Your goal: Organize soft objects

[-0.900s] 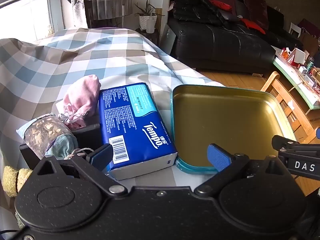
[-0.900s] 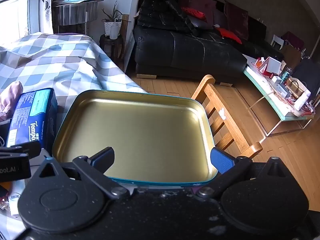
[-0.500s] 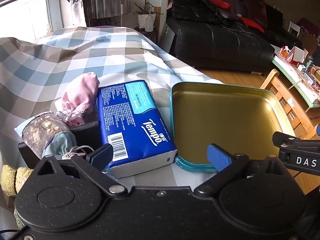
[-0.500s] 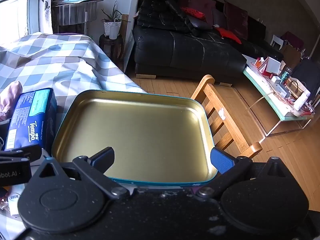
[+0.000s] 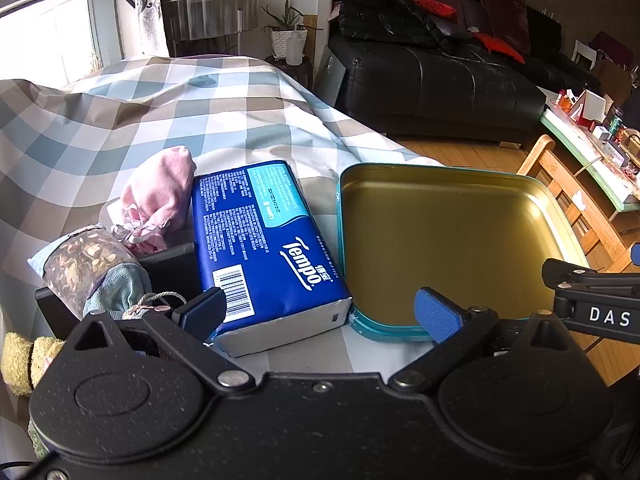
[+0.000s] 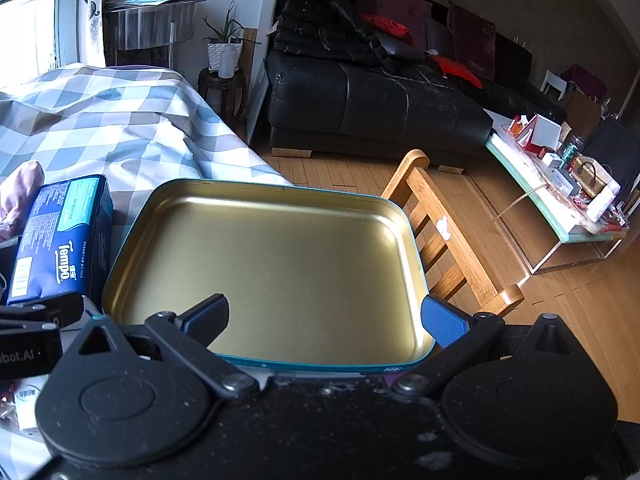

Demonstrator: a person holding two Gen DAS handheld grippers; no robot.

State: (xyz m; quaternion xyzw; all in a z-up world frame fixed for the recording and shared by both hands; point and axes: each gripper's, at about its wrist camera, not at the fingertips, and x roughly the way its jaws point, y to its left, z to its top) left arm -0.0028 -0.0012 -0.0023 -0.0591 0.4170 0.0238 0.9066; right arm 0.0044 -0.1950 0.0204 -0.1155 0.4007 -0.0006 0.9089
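Nearest, left gripper point(image 5: 320, 312) spread wide, pinching nothing, poised over the near end of the blue tissue pack point(image 5: 260, 248). Right gripper point(image 6: 324, 318) likewise spread and bare above the gold tin tray point(image 6: 160, 216). Pack just beside the tray's left wall on the checked cloth point(image 5: 168, 120). Further left, patterned sachet point(image 5: 86, 260) and pink pouch point(image 5: 158, 196). Beyond, black sofa point(image 5: 436, 84).

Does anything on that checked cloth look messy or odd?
Nothing is spilled or damaged. The soft things are just bunched up: a pink pouch and patterned sachet crowd the blue tissue pack, beside the tin tray, which holds nothing.
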